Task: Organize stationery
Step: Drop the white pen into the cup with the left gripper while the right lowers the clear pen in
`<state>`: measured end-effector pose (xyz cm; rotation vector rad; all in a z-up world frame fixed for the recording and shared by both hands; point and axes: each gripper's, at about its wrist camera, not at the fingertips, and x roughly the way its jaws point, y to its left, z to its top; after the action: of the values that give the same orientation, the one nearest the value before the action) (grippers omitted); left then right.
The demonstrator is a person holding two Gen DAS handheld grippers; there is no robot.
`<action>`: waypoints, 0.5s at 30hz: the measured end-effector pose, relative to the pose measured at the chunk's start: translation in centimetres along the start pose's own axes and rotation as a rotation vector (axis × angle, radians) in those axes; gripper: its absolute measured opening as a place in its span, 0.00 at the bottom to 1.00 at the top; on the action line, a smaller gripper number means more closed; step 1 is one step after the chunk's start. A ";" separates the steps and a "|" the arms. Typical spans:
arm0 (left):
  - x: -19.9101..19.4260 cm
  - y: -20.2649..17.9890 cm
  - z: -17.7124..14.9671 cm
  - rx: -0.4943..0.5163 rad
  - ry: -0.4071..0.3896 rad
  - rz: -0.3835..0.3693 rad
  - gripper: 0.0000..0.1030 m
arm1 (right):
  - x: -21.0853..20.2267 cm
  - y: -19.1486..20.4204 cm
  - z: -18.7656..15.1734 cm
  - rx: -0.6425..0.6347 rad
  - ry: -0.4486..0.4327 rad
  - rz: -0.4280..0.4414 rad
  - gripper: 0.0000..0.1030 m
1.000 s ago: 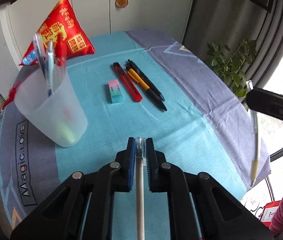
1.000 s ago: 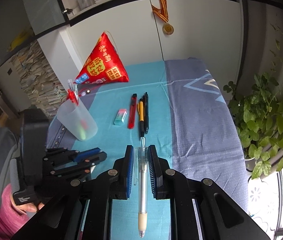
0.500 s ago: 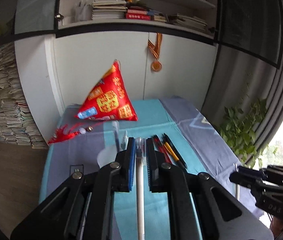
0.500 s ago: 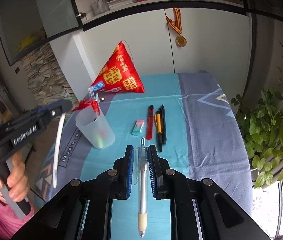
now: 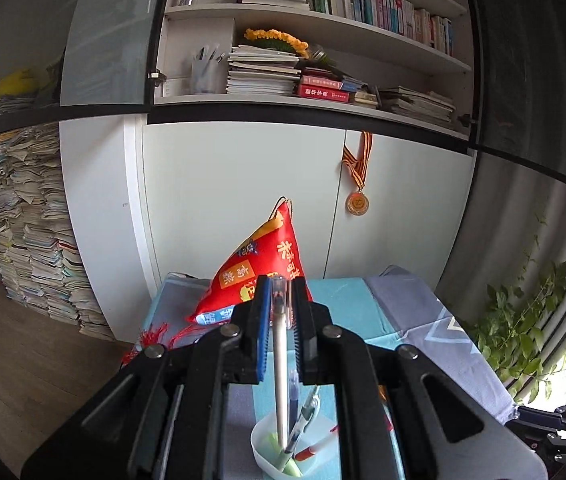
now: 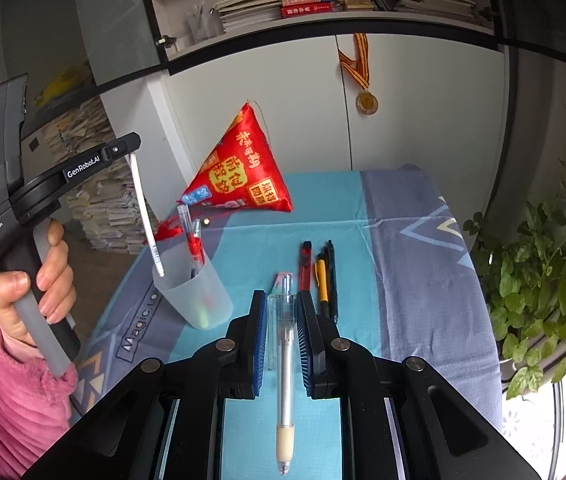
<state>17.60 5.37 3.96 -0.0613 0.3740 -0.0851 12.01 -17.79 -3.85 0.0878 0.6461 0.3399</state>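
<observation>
White pen (image 5: 281,364) clamped in left gripper (image 5: 281,320), tip inside frosted cup (image 6: 193,290) near desk's left edge. Clear pen (image 6: 285,354) pinched between right gripper (image 6: 280,340) pads.

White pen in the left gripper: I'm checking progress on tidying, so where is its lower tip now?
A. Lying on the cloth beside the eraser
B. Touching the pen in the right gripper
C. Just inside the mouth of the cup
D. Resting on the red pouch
C: the white pen, clamped in the left gripper, hangs with its tip just past the rim of the cup.
</observation>
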 end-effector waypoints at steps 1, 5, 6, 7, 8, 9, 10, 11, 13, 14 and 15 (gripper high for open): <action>0.0 0.1 0.1 0.002 -0.004 -0.004 0.08 | 0.2 0.1 0.3 0.001 -0.002 0.001 0.15; 0.5 0.3 -0.9 0.014 0.016 -0.011 0.08 | 1.0 0.6 0.9 0.002 -0.008 0.010 0.15; 0.8 0.4 -1.4 0.017 0.031 -0.013 0.08 | 1.1 0.7 1.0 0.003 -0.008 0.013 0.15; 1.0 0.5 -1.9 0.020 0.044 -0.014 0.08 | 1.3 0.9 1.1 0.005 -0.007 0.016 0.15; 1.3 0.7 -2.6 0.023 0.060 -0.016 0.08 | 1.6 1.0 1.2 0.006 -0.004 0.019 0.15; 1.5 0.7 -3.1 0.025 0.073 -0.019 0.08 | 1.8 1.2 1.2 0.007 -0.002 0.021 0.15; 1.8 0.8 -3.7 0.029 0.092 -0.027 0.08 | 1.9 1.4 1.3 0.008 0.000 0.025 0.15; 2.0 0.9 -4.2 0.031 0.106 -0.030 0.08 | 2.0 1.6 1.3 0.006 0.002 0.030 0.15; 2.2 1.2 -5.3 0.030 0.133 -0.032 0.08 | 2.1 2.1 1.6 -0.001 0.000 0.042 0.15; 2.3 1.5 -5.6 0.023 0.143 -0.035 0.08 | 2.0 2.5 1.8 -0.007 -0.005 0.047 0.15; 2.2 1.8 -5.9 0.012 0.151 -0.038 0.08 | 1.9 2.9 1.9 -0.013 -0.011 0.051 0.15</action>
<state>17.63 6.70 -2.42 -0.0507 0.5236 -0.1302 13.79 -14.39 -2.86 0.0937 0.6313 0.3930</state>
